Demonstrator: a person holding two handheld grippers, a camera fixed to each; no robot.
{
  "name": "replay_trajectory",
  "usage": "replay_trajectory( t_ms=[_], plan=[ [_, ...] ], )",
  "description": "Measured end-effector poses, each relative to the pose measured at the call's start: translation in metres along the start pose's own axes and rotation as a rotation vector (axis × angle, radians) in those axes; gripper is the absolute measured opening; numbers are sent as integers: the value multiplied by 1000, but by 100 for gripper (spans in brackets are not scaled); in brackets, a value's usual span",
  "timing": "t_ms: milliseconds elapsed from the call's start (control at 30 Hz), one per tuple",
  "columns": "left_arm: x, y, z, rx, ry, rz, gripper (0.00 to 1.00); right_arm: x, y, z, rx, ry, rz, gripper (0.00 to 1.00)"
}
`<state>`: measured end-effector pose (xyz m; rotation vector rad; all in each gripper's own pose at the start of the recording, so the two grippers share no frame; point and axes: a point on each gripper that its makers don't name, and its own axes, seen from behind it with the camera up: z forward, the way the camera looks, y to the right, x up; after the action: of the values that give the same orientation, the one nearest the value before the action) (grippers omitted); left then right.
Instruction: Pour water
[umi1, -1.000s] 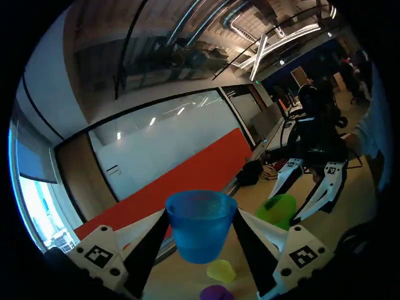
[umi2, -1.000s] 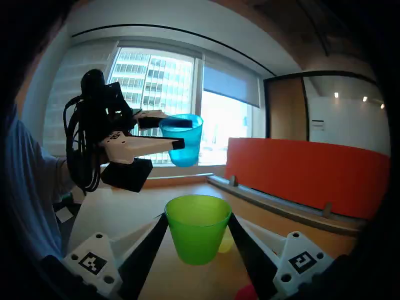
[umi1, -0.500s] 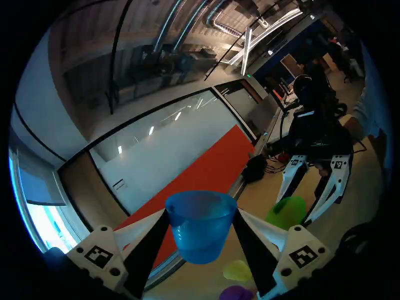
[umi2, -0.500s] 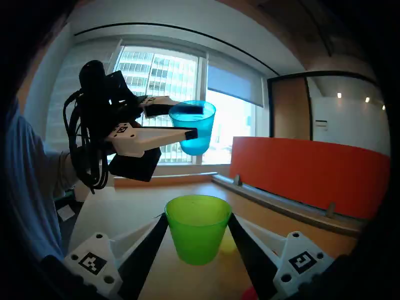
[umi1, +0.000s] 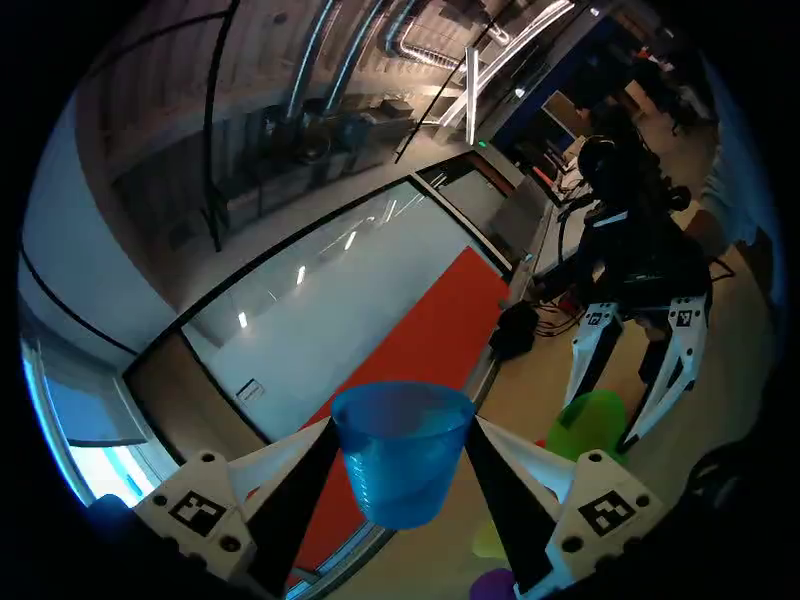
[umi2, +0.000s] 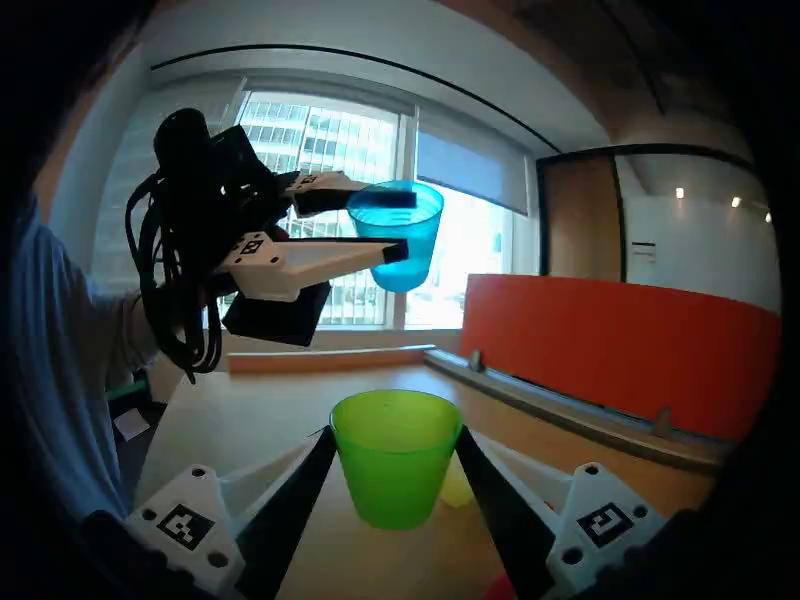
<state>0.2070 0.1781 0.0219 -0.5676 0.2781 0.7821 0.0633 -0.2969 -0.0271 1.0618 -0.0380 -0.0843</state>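
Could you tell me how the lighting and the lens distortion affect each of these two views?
Right gripper view: the bright window is blown out and backlights the blue cup, while the green cup is evenly lit and sharp. Left gripper view: the fisheye bends the wall lines and tilts the room; the ceiling light strip glares, and the edges fall dark.

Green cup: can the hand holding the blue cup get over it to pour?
Probably yes. The left gripper holds the blue cup higher than the green cup, and there is only open air between them.
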Motion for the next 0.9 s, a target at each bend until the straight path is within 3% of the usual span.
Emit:
replay_trajectory(
  t_ms=[900],
  plan=[
    [13, -5, 10, 24, 1, 210, 86, -2, -1, 1, 3, 6, 4, 90]
  ],
)
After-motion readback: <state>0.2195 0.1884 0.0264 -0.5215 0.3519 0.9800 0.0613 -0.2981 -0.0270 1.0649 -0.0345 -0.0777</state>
